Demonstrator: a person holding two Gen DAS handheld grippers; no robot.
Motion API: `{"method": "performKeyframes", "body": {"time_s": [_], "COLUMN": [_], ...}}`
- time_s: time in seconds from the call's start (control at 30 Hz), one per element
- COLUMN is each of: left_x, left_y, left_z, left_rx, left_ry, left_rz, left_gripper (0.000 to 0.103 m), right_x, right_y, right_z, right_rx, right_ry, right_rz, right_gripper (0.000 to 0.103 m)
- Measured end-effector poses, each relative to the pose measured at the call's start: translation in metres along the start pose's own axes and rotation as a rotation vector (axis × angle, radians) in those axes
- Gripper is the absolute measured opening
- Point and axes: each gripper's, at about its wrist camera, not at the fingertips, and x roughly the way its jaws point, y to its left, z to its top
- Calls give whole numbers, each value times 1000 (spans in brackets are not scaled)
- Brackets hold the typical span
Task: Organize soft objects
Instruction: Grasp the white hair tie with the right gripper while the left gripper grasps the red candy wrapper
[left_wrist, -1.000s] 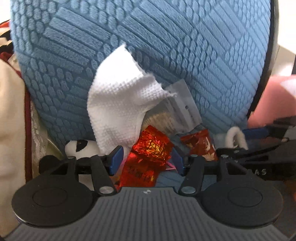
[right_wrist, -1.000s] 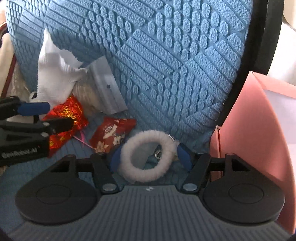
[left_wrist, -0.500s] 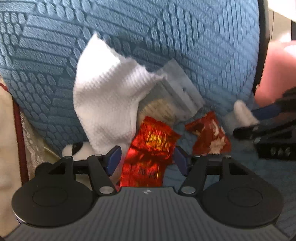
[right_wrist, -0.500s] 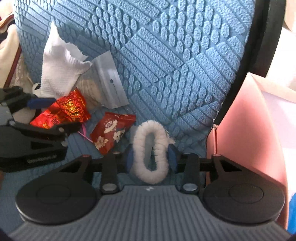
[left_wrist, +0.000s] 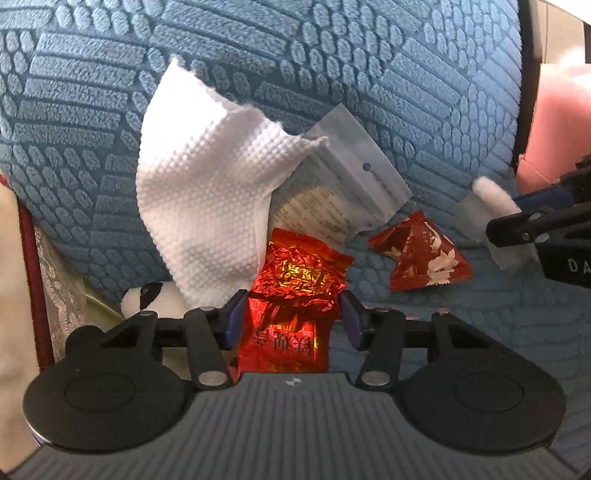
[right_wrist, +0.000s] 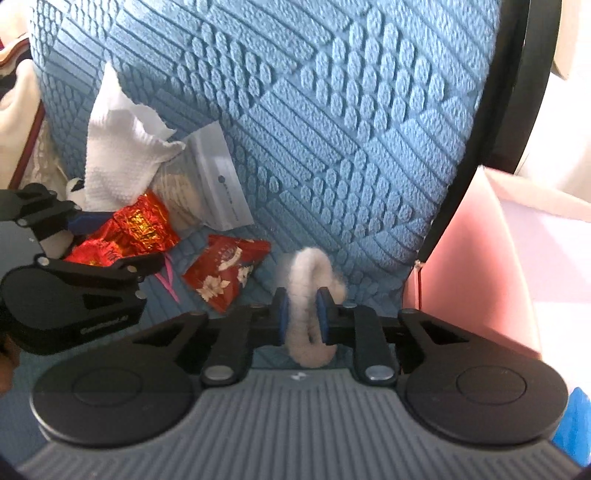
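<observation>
Since a second ago: we have squeezed our right gripper (right_wrist: 302, 317) in on the fluffy white ring (right_wrist: 308, 291), flattening it from a round loop into a narrow upright one, while our left gripper (left_wrist: 290, 321) has come lower over the red foil packet (left_wrist: 295, 295).
Right gripper: its jaws have just been closing and now pinch the fluffy white ring between the blue pads (right_wrist: 282, 314), the ring standing up on the blue textured cushion (right_wrist: 332, 129).
Left gripper: its jaws have just been narrowing; they stand spread either side of the red foil packet, and we cannot tell if the pads (left_wrist: 236, 314) press on it.
White paper towel (left_wrist: 207, 199): leans on the cushion, draped over a clear zip bag (left_wrist: 354, 188).
Red flowered wrapper (left_wrist: 424, 258): lies on the cushion between the two grippers, apart from the foil packet.
Panda toy (left_wrist: 147, 299): peeks out beside our left gripper's left finger.
Pink box (right_wrist: 498, 251): stands to the right of the cushion.
</observation>
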Motion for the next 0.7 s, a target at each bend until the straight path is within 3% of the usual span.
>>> {"method": "performKeyframes", "body": {"time_s": [0.07,0.33,0.7], "left_x": [-4,-18,-77], "left_y": [6,24,23], "left_z": [2,15,3], "left_rx": [-24,-148,-287], "left_ry": [5,16,-31], "left_rz": [-6,-45,-98], "left_gripper": [58,59,58], "right_x": [-7,-18,-60], "right_y": [0,0,-7], "right_z": [1,-2,-13], "right_rx": [-11,-11,24], "right_ry": [-17,-32,-64], "right_rz": [-4,-2,20], "right_gripper": [12,10,10]}}
